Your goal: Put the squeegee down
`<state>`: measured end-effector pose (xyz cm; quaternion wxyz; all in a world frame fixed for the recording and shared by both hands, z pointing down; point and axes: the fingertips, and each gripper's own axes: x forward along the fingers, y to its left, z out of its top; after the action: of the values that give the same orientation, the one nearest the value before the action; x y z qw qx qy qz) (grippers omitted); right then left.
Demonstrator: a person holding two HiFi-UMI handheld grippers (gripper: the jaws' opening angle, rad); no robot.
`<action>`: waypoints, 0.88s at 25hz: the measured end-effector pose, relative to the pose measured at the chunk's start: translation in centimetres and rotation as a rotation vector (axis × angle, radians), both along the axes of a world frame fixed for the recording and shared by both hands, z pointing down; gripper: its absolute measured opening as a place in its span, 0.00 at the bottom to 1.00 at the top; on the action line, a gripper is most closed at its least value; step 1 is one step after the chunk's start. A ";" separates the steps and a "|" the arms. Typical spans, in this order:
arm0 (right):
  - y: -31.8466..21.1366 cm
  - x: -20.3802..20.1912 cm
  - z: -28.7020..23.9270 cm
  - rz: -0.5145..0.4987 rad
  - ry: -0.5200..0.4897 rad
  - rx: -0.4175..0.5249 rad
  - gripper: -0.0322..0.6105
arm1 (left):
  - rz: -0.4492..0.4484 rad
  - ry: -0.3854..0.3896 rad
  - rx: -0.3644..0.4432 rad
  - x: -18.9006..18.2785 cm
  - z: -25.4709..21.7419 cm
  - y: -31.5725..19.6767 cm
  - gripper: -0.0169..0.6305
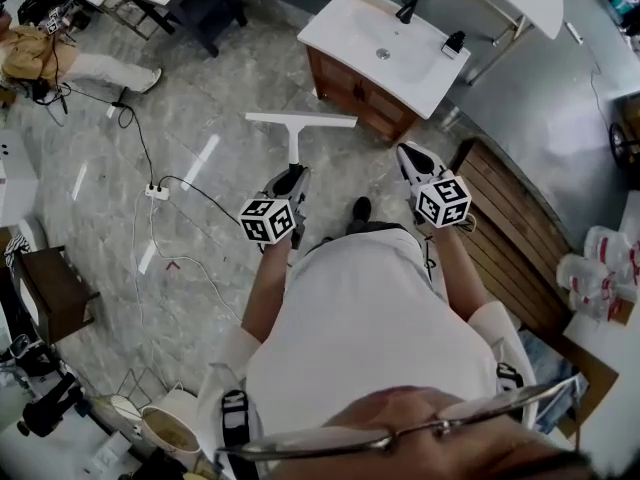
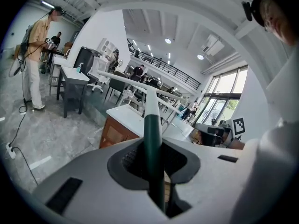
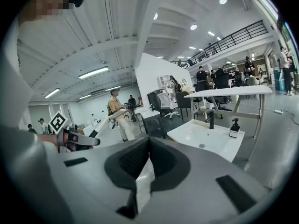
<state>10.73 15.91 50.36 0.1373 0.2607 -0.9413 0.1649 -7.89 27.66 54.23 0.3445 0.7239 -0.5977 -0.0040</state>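
Note:
The squeegee [image 1: 298, 121] has a white crossbar blade and a handle that is white near the blade and dark green lower down. My left gripper [image 1: 291, 175] is shut on that handle and holds the blade out ahead over the marble floor, short of the sink cabinet. In the left gripper view the green handle [image 2: 152, 134] runs up between the pads, with the blade [image 2: 135, 82] across the top. To its right, my right gripper [image 1: 410, 155] is shut with its tips together [image 3: 147, 141]; I see nothing held in it.
A white basin top [image 1: 345, 30] on a wooden cabinet stands ahead, with a black tap [image 1: 407, 8] and a soap dispenser [image 1: 453, 41]. Slatted wooden decking [image 1: 510, 218] lies to the right. A power strip [image 1: 157, 191] with cables lies on the floor at the left, and a person [image 1: 40, 53] stands far left.

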 end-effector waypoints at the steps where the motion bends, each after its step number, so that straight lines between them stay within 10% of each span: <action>1: -0.8 -0.1 -0.1 -0.006 -0.002 0.001 0.06 | -0.005 -0.002 0.001 0.0 -0.1 -0.6 0.12; 22: -10.4 1.1 2.2 -0.027 -0.020 -0.077 0.06 | -0.039 -0.002 -0.015 1.9 -0.2 -9.8 0.12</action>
<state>11.85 5.53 52.57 0.1402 0.2407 -0.9390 0.2019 -6.00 17.89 54.07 0.3494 0.7095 -0.6120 -0.0053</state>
